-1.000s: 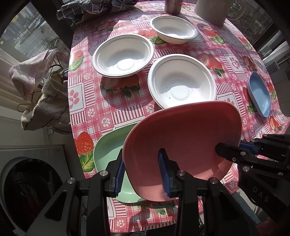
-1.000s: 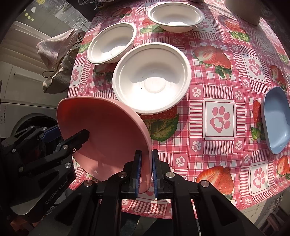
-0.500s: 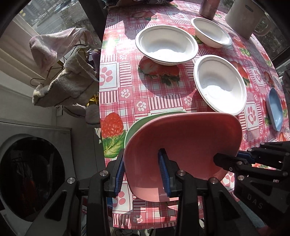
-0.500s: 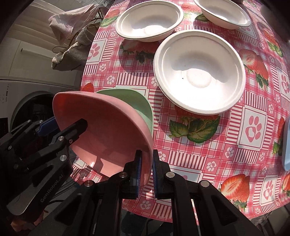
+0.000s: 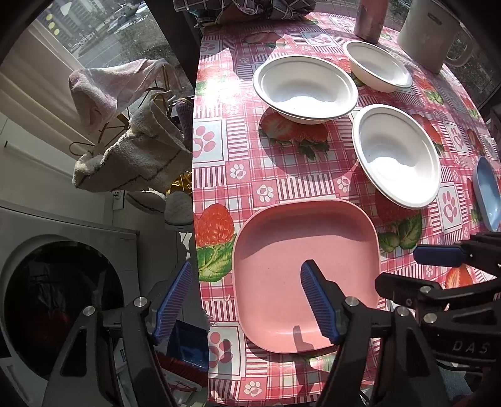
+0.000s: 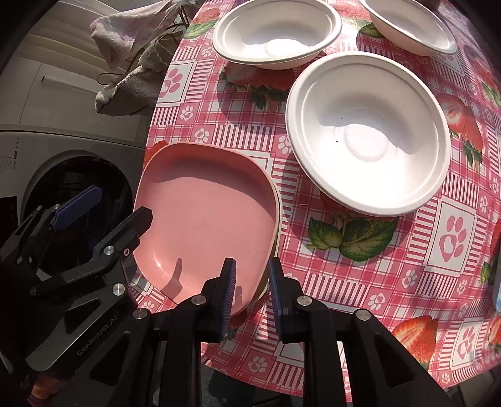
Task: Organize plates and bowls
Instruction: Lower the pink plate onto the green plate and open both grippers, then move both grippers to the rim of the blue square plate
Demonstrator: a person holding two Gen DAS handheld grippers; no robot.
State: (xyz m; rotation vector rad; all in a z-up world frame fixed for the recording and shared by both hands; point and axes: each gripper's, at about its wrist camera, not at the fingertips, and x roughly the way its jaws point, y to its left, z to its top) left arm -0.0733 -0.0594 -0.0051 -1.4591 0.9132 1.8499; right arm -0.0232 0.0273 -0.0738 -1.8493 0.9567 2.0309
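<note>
A pink square plate (image 5: 300,269) lies flat near the table's front left edge, stacked on a green plate whose edge shows under it in the right wrist view (image 6: 277,225). The pink plate also shows there (image 6: 206,225). My left gripper (image 5: 247,300) is open, its jaws astride the plate's near left rim. My right gripper (image 6: 250,285) is open, its jaws on either side of the plates' near right rim without gripping. Three white bowls (image 5: 305,87) (image 5: 396,153) (image 5: 375,65) stand farther back. A blue plate (image 5: 487,194) lies at the right edge.
The table has a pink strawberry-and-paw cloth (image 5: 238,150). A white jug (image 5: 432,31) and a metal cup (image 5: 368,18) stand at the back. Towels hang on a rack (image 5: 125,131) left of the table. A washing machine (image 5: 56,288) is below left.
The pink plate was held tilted by both grippers. It now lies flat on the green plate, and both grippers have opened and let go of it.
</note>
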